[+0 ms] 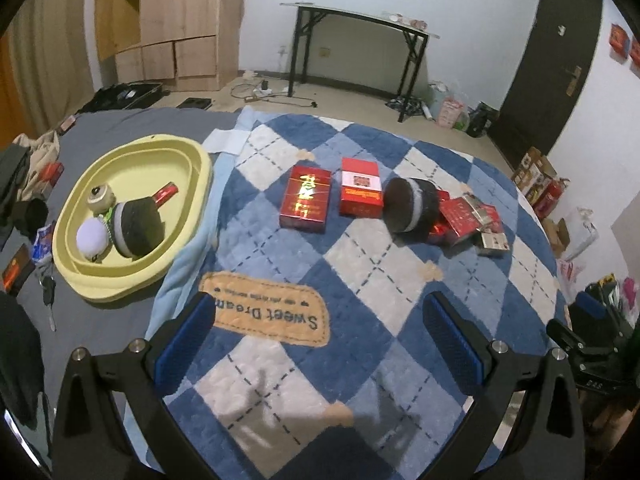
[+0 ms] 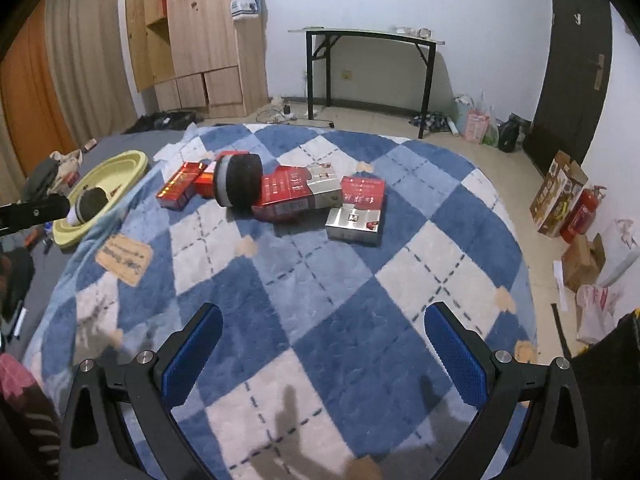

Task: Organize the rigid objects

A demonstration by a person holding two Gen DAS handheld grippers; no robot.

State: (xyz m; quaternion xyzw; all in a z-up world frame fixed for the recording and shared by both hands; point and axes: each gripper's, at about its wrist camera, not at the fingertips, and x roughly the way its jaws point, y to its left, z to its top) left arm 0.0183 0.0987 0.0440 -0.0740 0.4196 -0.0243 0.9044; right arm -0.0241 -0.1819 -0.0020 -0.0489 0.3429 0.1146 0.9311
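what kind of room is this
Most likely a bedroom: a bed spread with a checked blanket marked "Sweet Dream", a wooden wardrobe against the wall, a curtain beside it.

My left gripper point(image 1: 318, 344) is matte black, its fingers point(image 1: 185, 342) faced with ribbed blue pads and fixed by round silver screws. My right gripper point(image 2: 323, 354) looks the same: black frame, blue pads point(image 2: 456, 356), silver screws.

Two red boxes point(image 1: 306, 199) lying flat side by side on my blanket, black-and-white cylinder point(image 1: 412, 205) resting on its side against a jumble of red and silver boxes point(image 2: 320, 196), yellow tray point(image 1: 200, 168) holding another cylinder point(image 1: 136, 230).
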